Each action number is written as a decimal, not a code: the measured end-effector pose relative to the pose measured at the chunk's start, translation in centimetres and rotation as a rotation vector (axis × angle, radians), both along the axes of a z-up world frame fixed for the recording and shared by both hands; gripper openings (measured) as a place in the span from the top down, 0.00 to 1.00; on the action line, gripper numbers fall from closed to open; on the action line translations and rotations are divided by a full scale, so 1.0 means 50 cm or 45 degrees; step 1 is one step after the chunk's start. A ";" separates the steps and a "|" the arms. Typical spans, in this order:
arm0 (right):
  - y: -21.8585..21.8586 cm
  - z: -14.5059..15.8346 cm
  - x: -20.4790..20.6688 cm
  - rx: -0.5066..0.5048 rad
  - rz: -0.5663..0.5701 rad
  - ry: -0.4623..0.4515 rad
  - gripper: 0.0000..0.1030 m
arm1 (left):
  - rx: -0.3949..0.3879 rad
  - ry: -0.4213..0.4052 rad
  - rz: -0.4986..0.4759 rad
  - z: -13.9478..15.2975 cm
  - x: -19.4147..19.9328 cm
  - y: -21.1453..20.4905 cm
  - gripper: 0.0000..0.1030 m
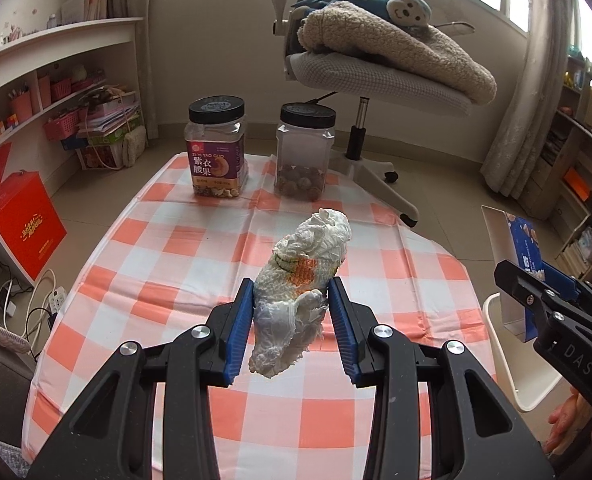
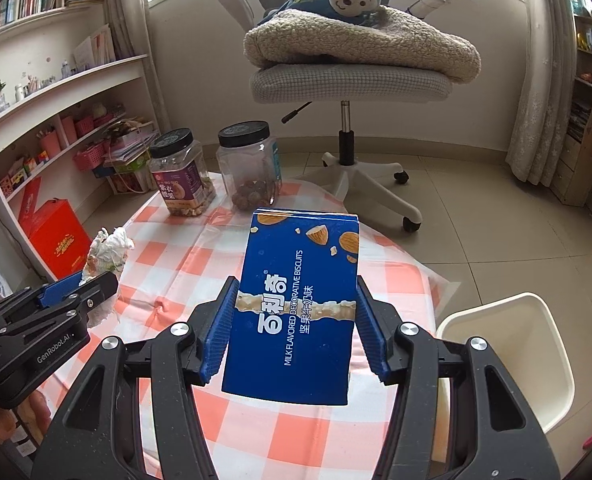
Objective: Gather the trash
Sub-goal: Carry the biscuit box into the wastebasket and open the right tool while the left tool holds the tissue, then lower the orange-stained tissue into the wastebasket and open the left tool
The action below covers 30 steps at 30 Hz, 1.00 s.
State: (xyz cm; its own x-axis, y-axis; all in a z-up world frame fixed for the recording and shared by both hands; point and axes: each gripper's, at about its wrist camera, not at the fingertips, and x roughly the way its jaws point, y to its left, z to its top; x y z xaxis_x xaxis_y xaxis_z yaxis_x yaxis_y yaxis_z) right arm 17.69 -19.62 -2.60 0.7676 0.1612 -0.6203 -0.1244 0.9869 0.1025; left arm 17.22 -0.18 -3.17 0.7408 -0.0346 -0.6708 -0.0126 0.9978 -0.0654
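My left gripper (image 1: 292, 300) is shut on a crumpled white tissue wad (image 1: 302, 276) with orange stains and holds it above the checkered table (image 1: 168, 264). My right gripper (image 2: 294, 304) is shut on a blue biscuit box (image 2: 296, 304) and holds it upright above the table, left of a white bin (image 2: 512, 344). The right gripper with the box also shows at the right edge of the left wrist view (image 1: 536, 280). The left gripper with the tissue shows at the left of the right wrist view (image 2: 78, 284).
Two black-lidded plastic jars stand at the table's far edge: a purple-labelled nut jar (image 1: 216, 148) and a clear jar (image 1: 304, 152) with brown nuts. An office chair (image 1: 376, 76) with a blanket and plush monkey stands beyond. Shelves line the left wall (image 1: 36, 92).
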 end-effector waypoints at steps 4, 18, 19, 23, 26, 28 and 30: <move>-0.044 0.002 -0.002 -0.003 -0.053 -0.001 0.49 | 0.008 -0.002 -0.036 -0.005 0.005 -0.034 0.62; -0.222 -0.011 -0.027 -0.083 -0.299 0.013 0.48 | 0.047 0.022 -0.182 -0.034 0.012 -0.149 0.62; -0.235 -0.013 -0.030 -0.096 -0.316 0.016 0.47 | 0.048 0.023 -0.191 -0.035 0.013 -0.159 0.62; -0.283 -0.018 -0.041 -0.154 -0.395 0.014 0.26 | 0.038 0.037 -0.236 -0.043 0.014 -0.203 0.62; -0.319 -0.014 -0.049 -0.167 -0.460 0.005 0.24 | 0.038 0.027 -0.276 -0.041 0.011 -0.240 0.62; -0.345 -0.010 -0.053 -0.146 -0.503 0.001 0.22 | 0.047 0.013 -0.310 -0.036 0.007 -0.269 0.62; -0.371 -0.004 -0.057 -0.120 -0.545 -0.004 0.21 | 0.033 0.008 -0.335 -0.030 0.007 -0.298 0.62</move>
